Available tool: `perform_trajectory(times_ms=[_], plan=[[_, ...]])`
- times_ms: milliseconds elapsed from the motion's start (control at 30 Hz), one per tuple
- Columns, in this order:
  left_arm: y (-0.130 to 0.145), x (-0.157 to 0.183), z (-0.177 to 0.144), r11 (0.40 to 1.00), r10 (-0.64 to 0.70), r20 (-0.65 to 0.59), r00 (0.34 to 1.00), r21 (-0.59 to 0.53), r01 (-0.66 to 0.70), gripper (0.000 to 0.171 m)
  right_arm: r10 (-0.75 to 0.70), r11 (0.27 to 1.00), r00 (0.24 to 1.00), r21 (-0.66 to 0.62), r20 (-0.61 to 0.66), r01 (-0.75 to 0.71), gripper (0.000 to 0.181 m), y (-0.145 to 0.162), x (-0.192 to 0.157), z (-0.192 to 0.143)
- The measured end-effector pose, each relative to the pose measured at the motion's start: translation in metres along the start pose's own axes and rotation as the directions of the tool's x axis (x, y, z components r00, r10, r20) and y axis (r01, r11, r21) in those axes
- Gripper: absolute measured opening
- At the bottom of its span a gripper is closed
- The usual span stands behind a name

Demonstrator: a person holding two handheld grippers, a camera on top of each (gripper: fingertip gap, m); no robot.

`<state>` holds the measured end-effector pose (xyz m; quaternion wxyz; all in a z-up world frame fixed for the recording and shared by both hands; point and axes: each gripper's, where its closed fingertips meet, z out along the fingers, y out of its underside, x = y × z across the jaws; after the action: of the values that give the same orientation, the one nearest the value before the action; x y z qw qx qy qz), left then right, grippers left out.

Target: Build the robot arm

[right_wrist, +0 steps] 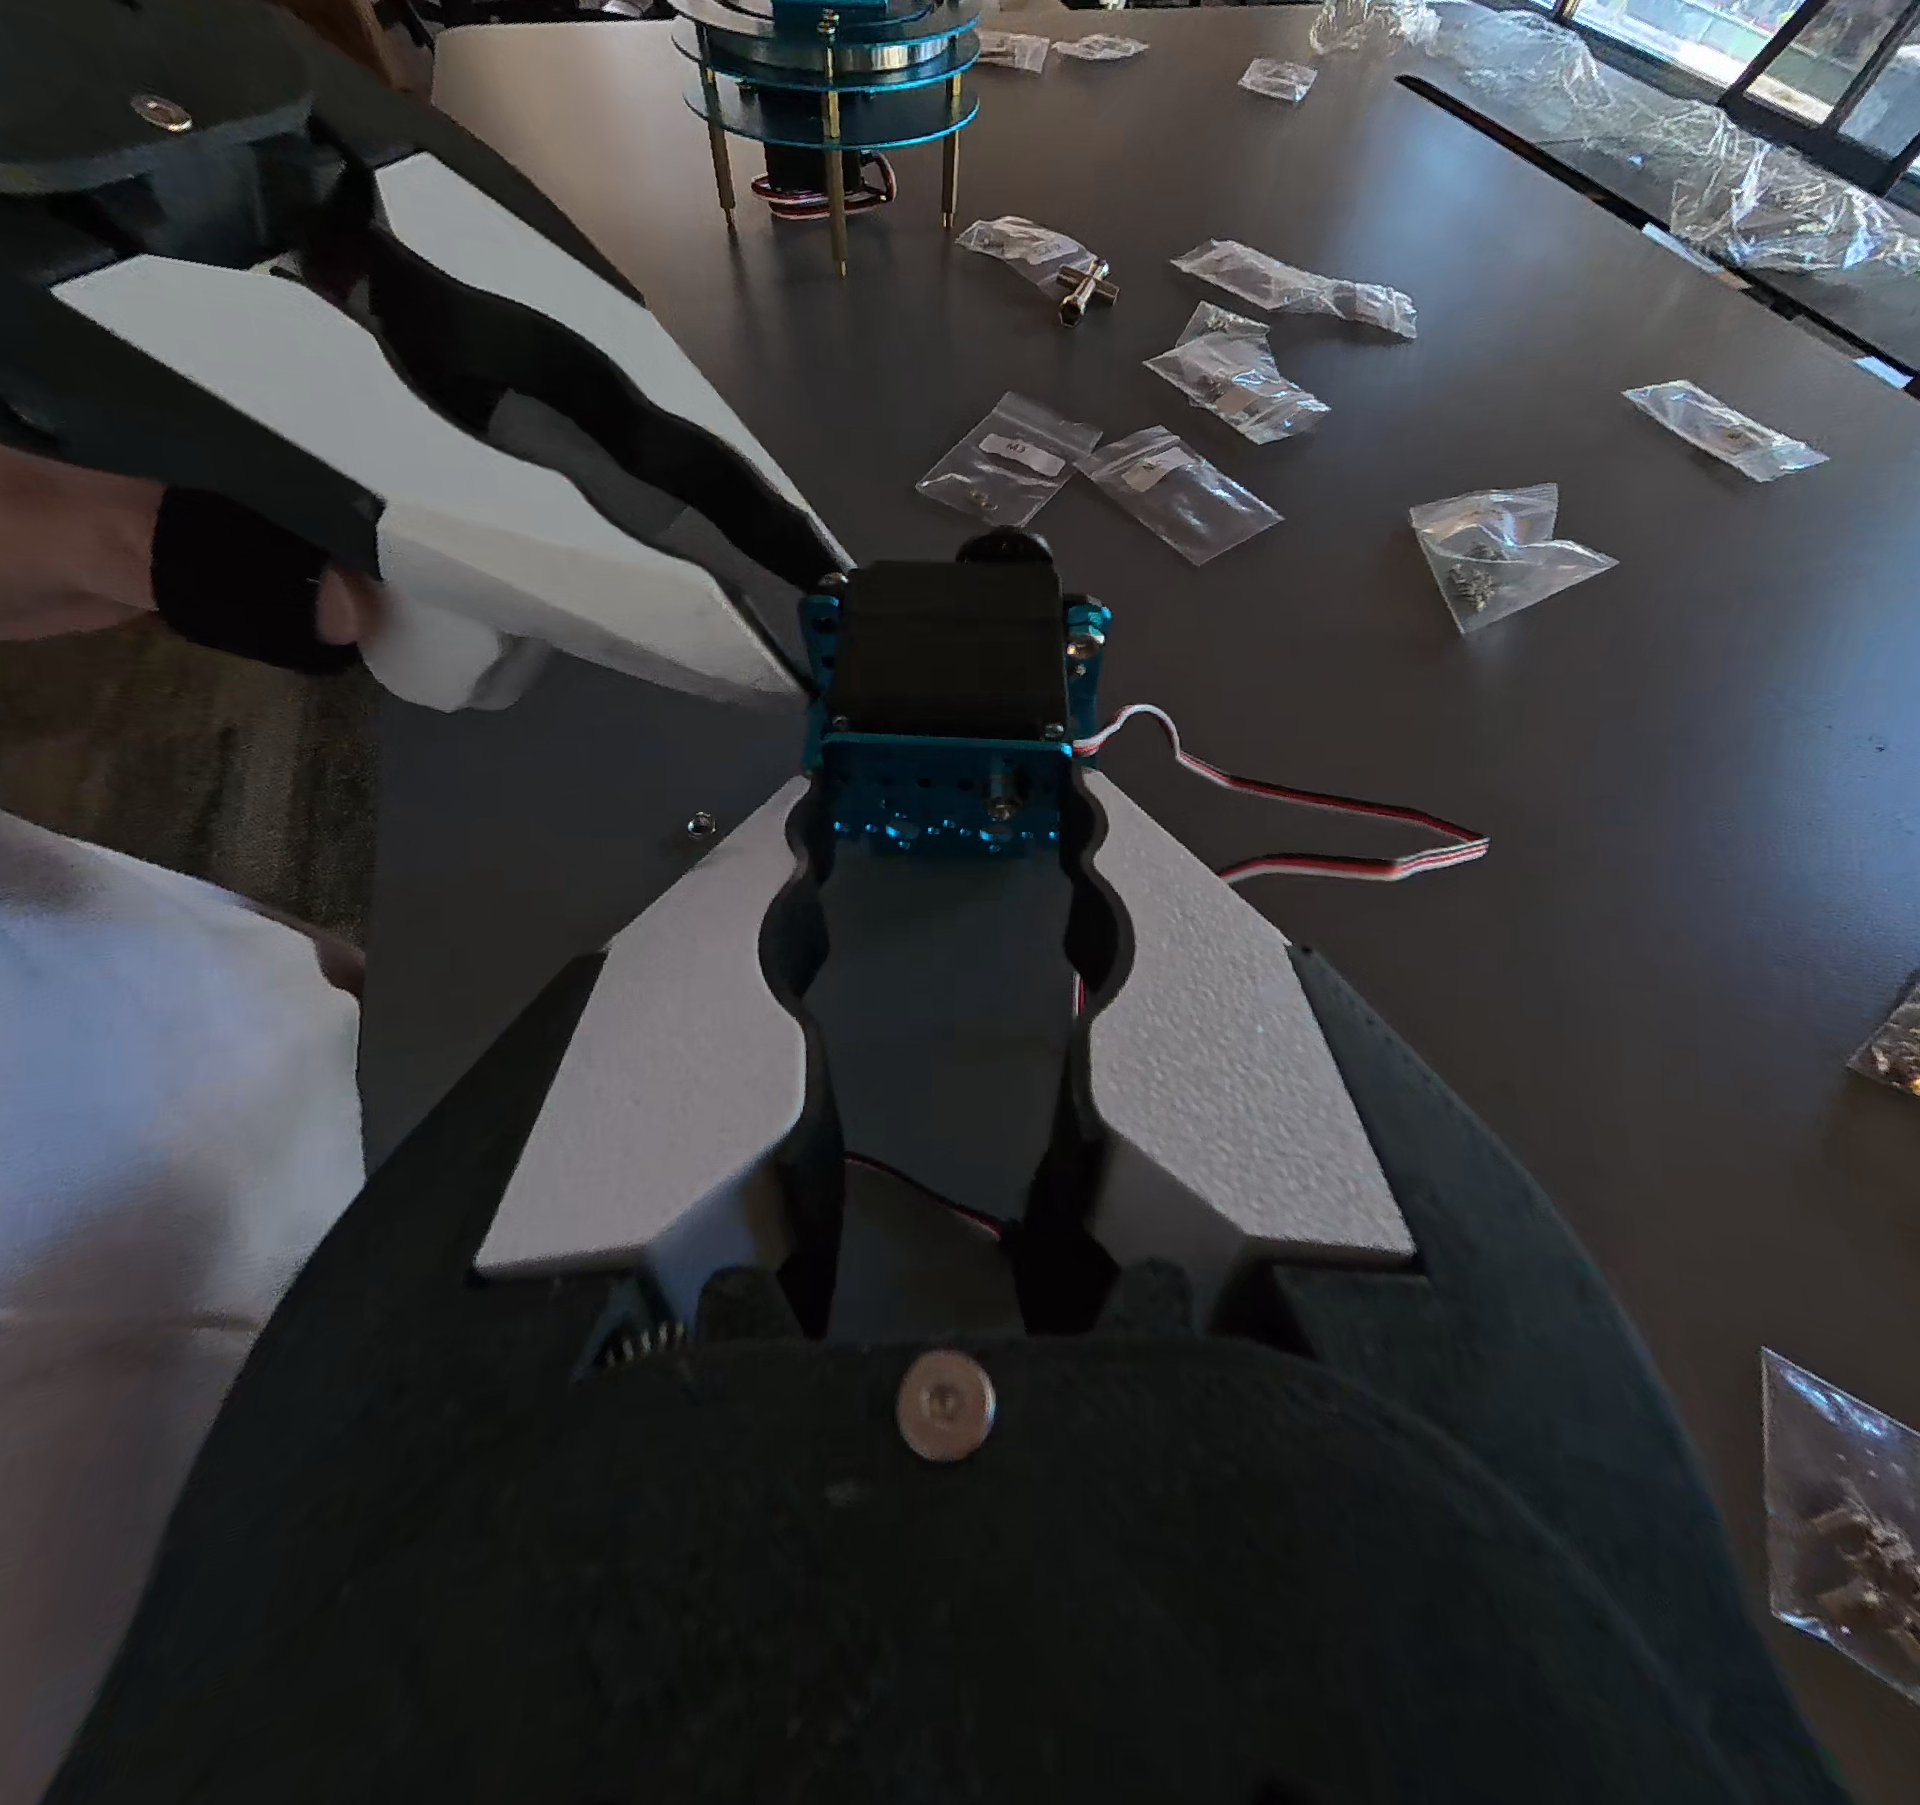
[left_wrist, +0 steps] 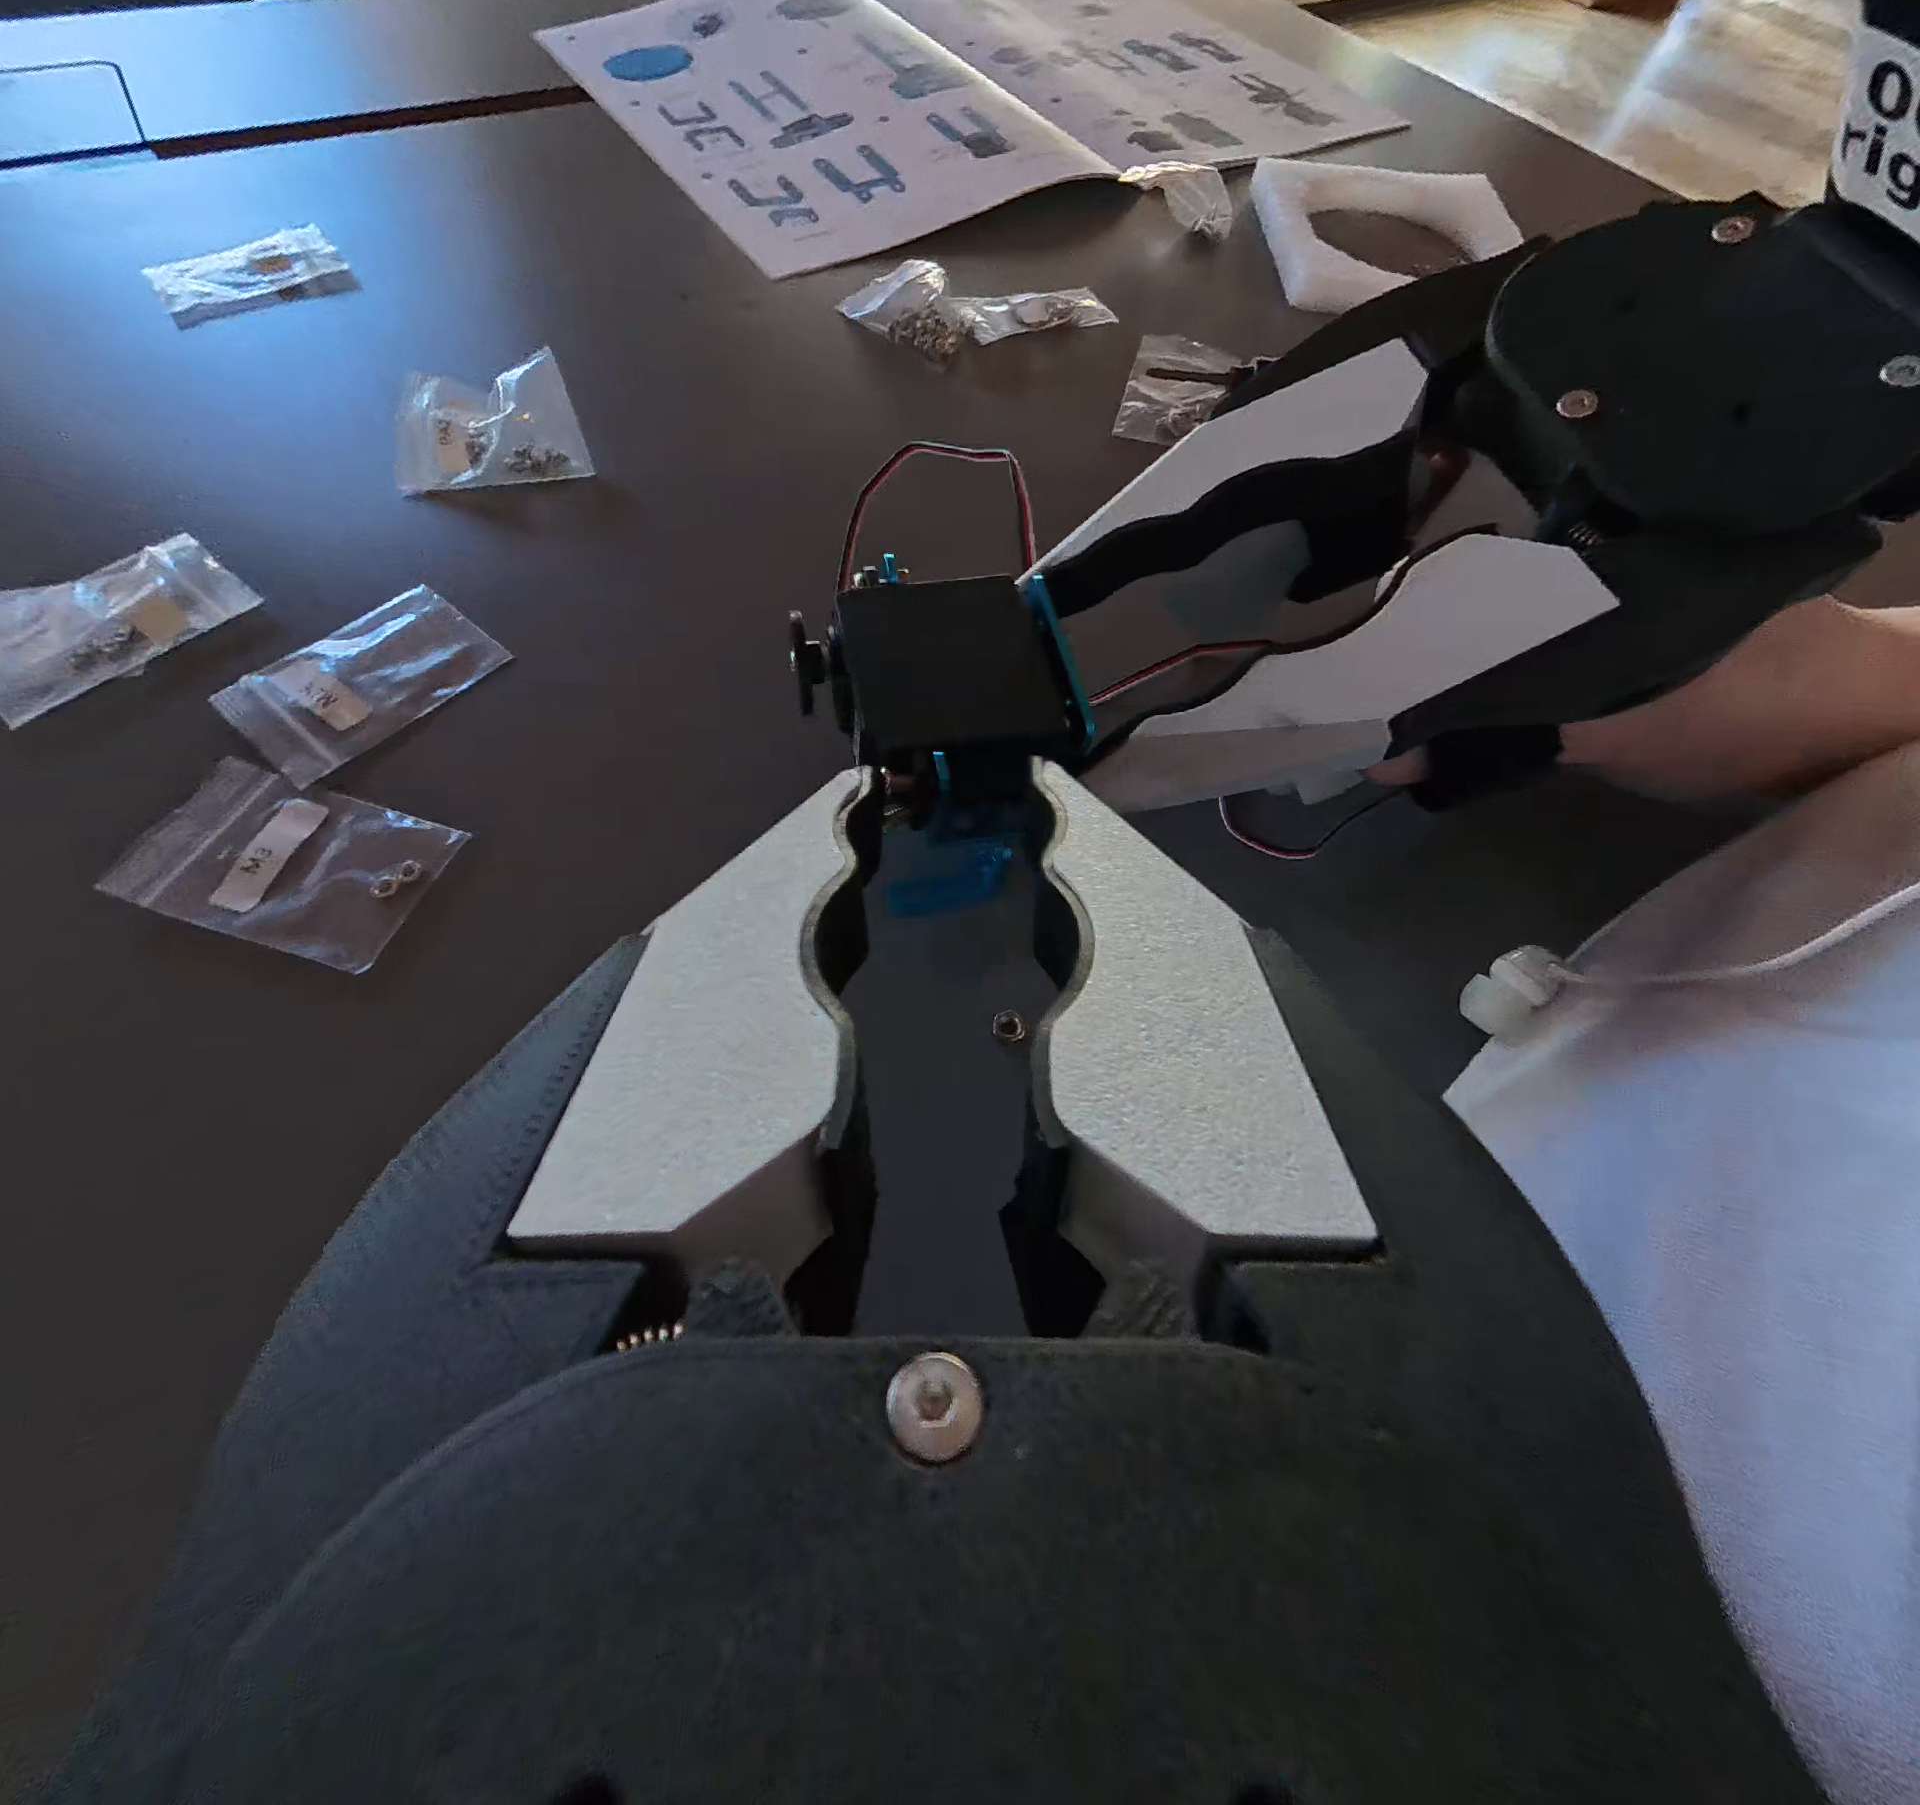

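A black servo (left_wrist: 951, 664) sits in a blue metal bracket (left_wrist: 1060, 664), held just above the dark table (left_wrist: 623, 560). My left gripper (left_wrist: 951, 787) is shut on the bracket's lower blue part from the near side. My right gripper (left_wrist: 1070, 675) comes in from the right and clamps the bracket's side plate. In the right wrist view, my right gripper (right_wrist: 943, 787) is shut on the blue bracket (right_wrist: 940, 799) under the servo (right_wrist: 945, 643), and the left gripper (right_wrist: 816, 643) meets it from the upper left. The servo's red, black and white wire (right_wrist: 1351, 820) trails right. A small nut (left_wrist: 1006, 1026) lies below.
Several clear bags of screws (left_wrist: 353, 675) lie scattered on the table. An open instruction booklet (left_wrist: 935, 93) and a white foam piece (left_wrist: 1371, 228) lie at the far side. A round blue-and-black base assembly (right_wrist: 831, 41), a cross wrench (right_wrist: 1081, 285) and crumpled plastic wrap (right_wrist: 1662, 145) are farther off. My two grippers' fingertips are within a few centimetres of each other.
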<state>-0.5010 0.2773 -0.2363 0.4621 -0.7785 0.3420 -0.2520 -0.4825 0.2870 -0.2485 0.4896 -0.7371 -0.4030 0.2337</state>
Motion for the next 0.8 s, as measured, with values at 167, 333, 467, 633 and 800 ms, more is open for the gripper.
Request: perform_trajectory(times_ms=[167,333,467,633,800], plan=[[0.001,-0.007,-0.003,0.998,0.057,0.060,0.997,-0.010,-0.056,0.012,-0.040,0.999,0.999,-0.002,-0.019,0.040,0.044,0.000,-0.002,0.000],[-0.001,-0.008,-0.002,0.960,0.280,0.168,0.945,-0.055,-0.274,0.012,-0.011,1.000,0.999,-0.009,-0.037,0.011,0.044,0.001,-0.001,-0.001],[-0.001,-0.006,0.000,0.966,0.259,0.168,0.951,-0.055,-0.253,0.018,0.012,1.000,0.998,-0.011,-0.058,-0.012,0.044,0.002,0.004,-0.001],[0.001,-0.008,0.001,0.989,0.144,0.098,0.985,-0.044,-0.140,0.015,-0.008,1.000,0.998,-0.009,-0.065,0.007,0.044,0.001,0.003,-0.001],[0.003,-0.011,0.003,0.995,0.085,0.066,0.994,-0.048,-0.082,0.017,-0.020,1.000,0.998,-0.008,-0.062,0.019,0.044,0.001,0.002,-0.001]])
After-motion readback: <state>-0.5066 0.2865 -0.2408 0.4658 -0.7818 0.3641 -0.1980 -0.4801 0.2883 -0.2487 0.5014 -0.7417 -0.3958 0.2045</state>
